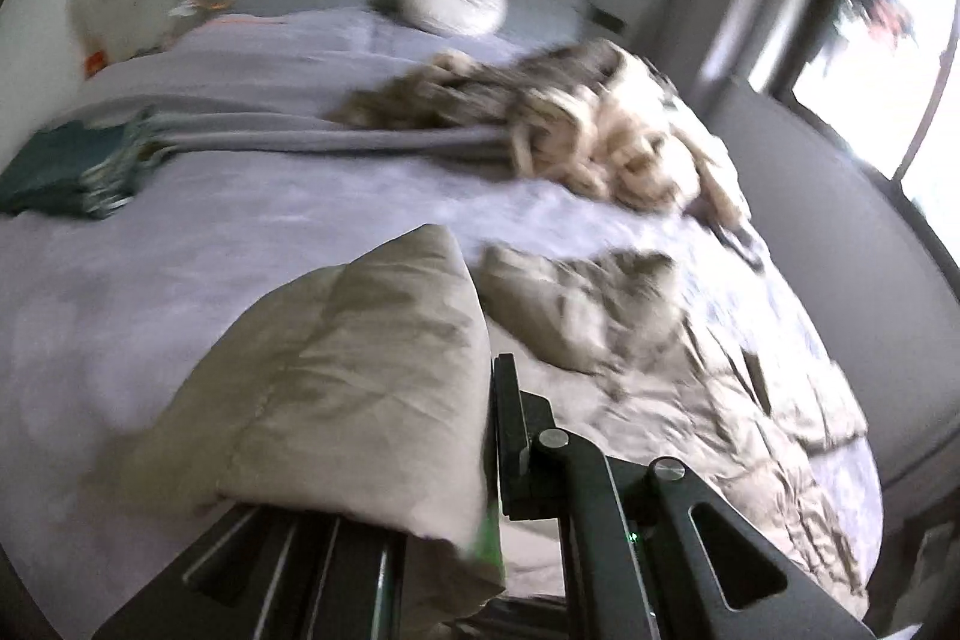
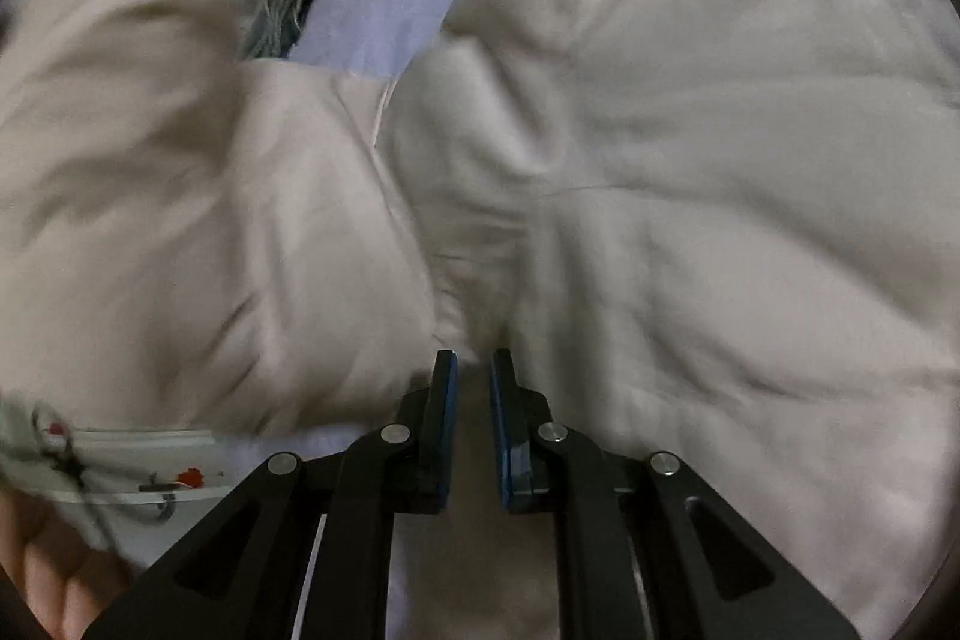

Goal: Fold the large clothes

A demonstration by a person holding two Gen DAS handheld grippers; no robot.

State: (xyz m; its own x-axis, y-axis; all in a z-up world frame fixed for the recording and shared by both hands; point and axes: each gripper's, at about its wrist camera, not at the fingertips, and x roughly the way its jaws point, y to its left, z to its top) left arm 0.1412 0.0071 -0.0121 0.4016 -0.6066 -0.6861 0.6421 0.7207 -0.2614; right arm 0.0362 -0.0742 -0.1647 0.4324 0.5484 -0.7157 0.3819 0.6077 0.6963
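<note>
Left wrist view: a corner of the beige quilt [image 1: 336, 388] is pinched in the left gripper [image 1: 480, 400], one finger buried under the raised cloth, the rest of the quilt rumpled toward the lower right on the lavender bed [image 1: 180, 244]. In the right wrist view the right gripper [image 2: 474, 370] is nearly closed on a gathered ridge of quilt [image 2: 474, 280]. A fold-over seems under way; next, both held edges likely need carrying across evenly.
</note>
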